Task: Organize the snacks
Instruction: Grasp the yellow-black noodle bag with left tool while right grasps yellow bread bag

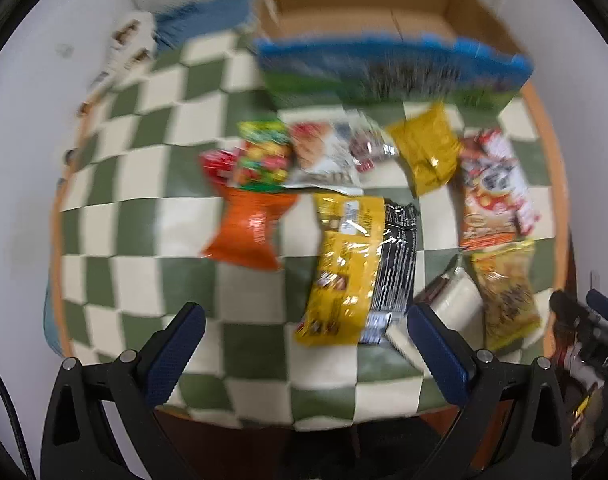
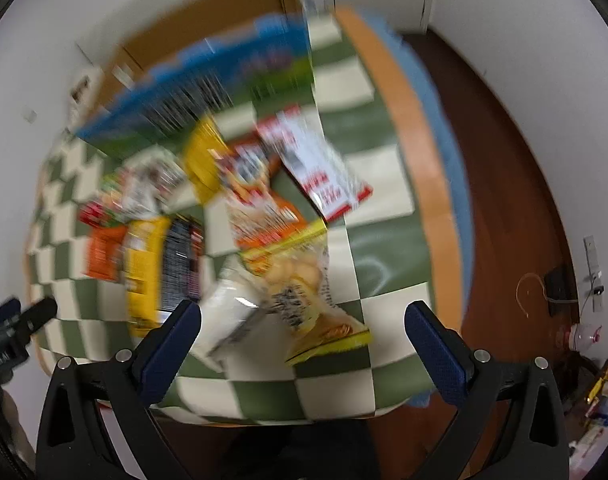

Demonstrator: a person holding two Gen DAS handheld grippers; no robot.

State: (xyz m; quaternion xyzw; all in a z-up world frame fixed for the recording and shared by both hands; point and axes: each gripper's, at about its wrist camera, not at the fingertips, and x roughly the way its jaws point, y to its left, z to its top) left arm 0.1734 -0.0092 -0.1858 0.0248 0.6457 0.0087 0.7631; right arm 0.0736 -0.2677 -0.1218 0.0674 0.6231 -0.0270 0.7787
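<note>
While snack packets (image 1: 343, 220) crowd the checkered cloth (image 1: 124, 184), both grippers' jaws spread wide, gripping nothing, cardboard box (image 1: 363, 4) behind

Tongs (image 2: 303, 322) spread (blurred) above snacks (image 2: 264, 208).

Bench (image 1: 152, 216): matt cloth cover, green-and-cream check; orange rim looks like smooth wood. Cardboard box (image 1: 367, 4): plain brown paper board, matt. Orange packet (image 1: 250, 228) and yellow packet (image 1: 343, 264): glossy plastic film, bright glare spots, crinkled. Left hand-held gripper (image 1: 304, 340): matt black plastic arms, blue pads (image 1: 172, 354) with fine dotted texture, small metal pins. Right hand-held gripper (image 2: 302, 338): same finish. Floor (image 2: 511, 200): smooth reddish-brown wood. Frames are blurred; finer texture unreadable.
</note>
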